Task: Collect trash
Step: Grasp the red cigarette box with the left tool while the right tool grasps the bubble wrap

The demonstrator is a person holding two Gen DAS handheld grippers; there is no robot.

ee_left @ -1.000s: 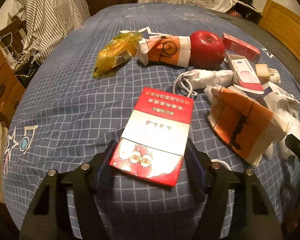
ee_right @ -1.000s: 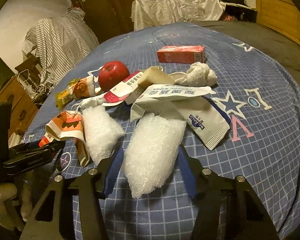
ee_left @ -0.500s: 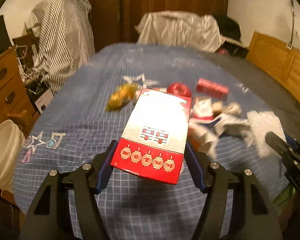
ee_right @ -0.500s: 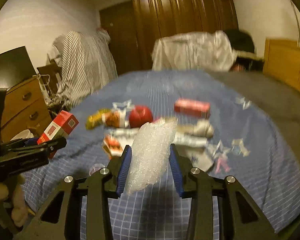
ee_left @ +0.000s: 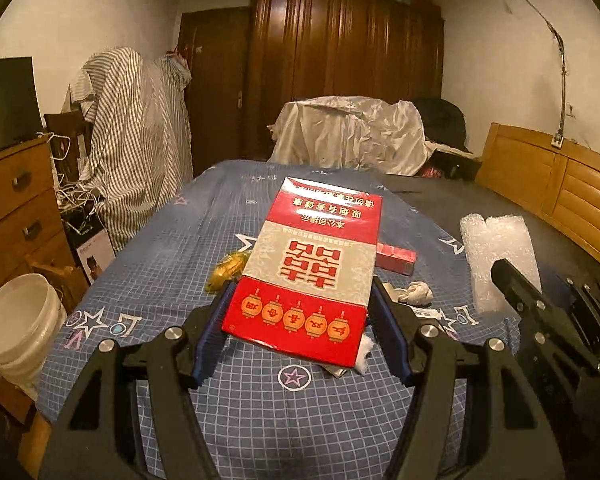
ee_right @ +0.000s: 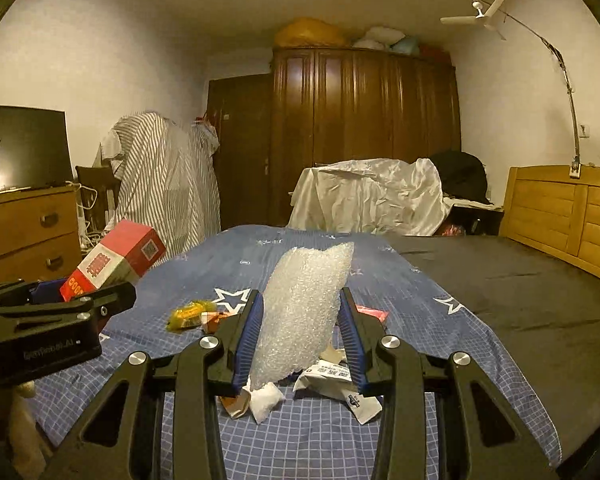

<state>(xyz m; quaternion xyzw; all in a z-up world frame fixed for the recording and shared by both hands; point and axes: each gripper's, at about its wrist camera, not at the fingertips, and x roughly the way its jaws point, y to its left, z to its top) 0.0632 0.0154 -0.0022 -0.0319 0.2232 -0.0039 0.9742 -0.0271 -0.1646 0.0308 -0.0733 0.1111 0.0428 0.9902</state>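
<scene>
red carton [ee_left: 312, 268] held in left gripper [ee_left: 300, 336], bubble wrap [ee_right: 304, 312] pinched in right gripper [ee_right: 300, 340]; soft wrap could be squeezed loose and dropped onto bed [ee_right: 500, 292].

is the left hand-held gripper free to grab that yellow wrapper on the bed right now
Probably not: the left hand-held gripper is shut on the red and white box, held above the bed, so the yellow wrapper must wait.

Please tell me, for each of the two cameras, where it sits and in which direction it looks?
Left wrist: sits behind the left gripper, facing along the bed to the wardrobe; jaws hold a red box.
Right wrist: sits behind the right gripper, facing likewise; jaws hold bubble wrap.
Shared: each view shows the other gripper, plus bed and wardrobe.
</scene>
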